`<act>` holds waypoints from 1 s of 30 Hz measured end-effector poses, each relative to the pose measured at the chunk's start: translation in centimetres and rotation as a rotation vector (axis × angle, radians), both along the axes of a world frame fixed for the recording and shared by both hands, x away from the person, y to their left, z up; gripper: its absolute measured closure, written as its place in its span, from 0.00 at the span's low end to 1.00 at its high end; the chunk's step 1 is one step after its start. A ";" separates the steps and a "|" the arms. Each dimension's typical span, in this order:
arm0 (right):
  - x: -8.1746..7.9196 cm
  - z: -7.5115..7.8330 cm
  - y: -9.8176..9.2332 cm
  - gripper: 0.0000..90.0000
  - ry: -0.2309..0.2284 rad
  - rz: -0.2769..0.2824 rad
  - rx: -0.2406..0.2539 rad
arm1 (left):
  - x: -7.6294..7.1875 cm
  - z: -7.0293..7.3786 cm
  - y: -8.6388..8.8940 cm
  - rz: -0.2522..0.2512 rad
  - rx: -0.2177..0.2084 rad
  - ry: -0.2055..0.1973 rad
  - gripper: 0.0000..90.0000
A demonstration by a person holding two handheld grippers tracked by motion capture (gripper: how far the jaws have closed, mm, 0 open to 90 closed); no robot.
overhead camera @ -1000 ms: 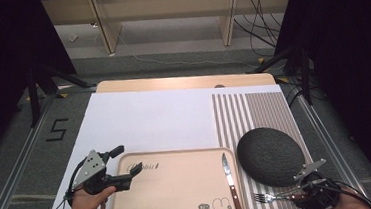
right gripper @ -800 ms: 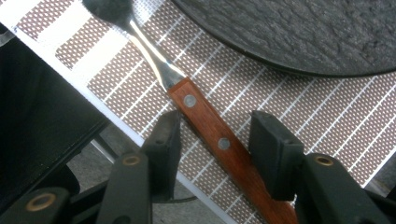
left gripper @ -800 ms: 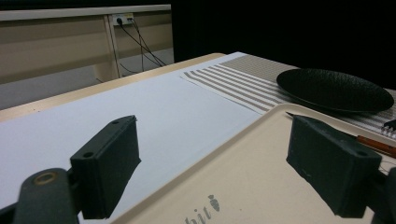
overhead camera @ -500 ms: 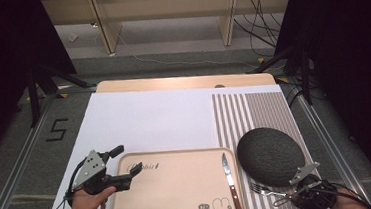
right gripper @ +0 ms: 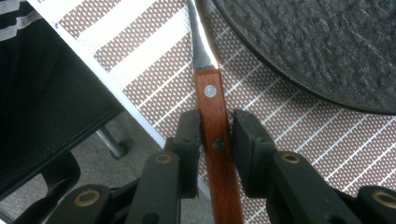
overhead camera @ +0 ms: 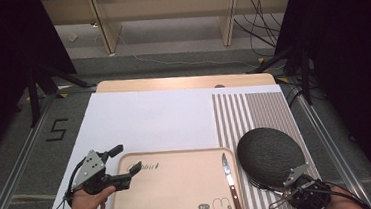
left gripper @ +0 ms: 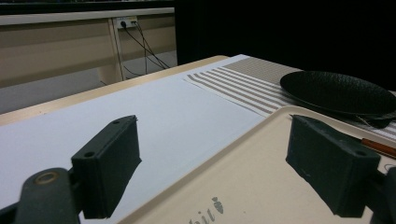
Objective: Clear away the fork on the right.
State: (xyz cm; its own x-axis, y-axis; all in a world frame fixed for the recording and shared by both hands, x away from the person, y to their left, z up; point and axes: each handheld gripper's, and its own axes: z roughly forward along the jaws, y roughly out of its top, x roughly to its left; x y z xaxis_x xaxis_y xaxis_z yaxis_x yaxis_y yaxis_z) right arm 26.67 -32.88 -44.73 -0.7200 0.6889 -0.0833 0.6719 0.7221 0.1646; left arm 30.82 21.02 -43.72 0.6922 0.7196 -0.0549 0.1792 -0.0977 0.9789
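Now right gripper jaws, just closing, flank wooden fork handle; metal neck points toward dark plate; left gripper open.

The fork has a smooth reddish wood handle and glossy metal neck; the plate looks rough, matt black; the placemat is woven cloth

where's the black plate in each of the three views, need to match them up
High view: the black plate sits low right, on the striped mat.
Left gripper view: far right at mid-height, beyond the tray.
Right gripper view: top right corner.
Shared landmark: the striped mat under the plate.
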 end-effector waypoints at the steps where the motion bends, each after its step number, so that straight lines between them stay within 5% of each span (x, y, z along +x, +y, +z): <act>1: 0.0 0.0 0.0 0.81 0.001 0.007 -0.006 | 0.0 0.0 0.0 0.000 0.001 0.000 0.18; 9: -0.3 0.0 0.8 0.84 -0.014 0.064 -0.050 | 0.0 0.0 0.0 0.002 0.008 0.005 0.18; 19: -0.5 0.2 1.2 0.86 -0.021 0.096 -0.045 | 0.0 0.1 0.0 0.000 0.010 0.004 0.18; 30: -0.7 0.5 1.8 0.86 -0.021 0.110 0.052 | 0.0 0.1 0.0 0.001 0.011 0.001 0.18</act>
State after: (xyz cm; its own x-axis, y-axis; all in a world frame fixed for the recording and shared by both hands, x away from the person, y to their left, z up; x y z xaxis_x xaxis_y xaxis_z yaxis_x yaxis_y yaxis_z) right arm 25.96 -31.10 -44.24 -0.7902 0.6094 -0.0648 0.5849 0.7815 0.2171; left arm 30.78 21.02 -43.66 0.6916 0.7207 -0.0476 0.1799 -0.1081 0.9777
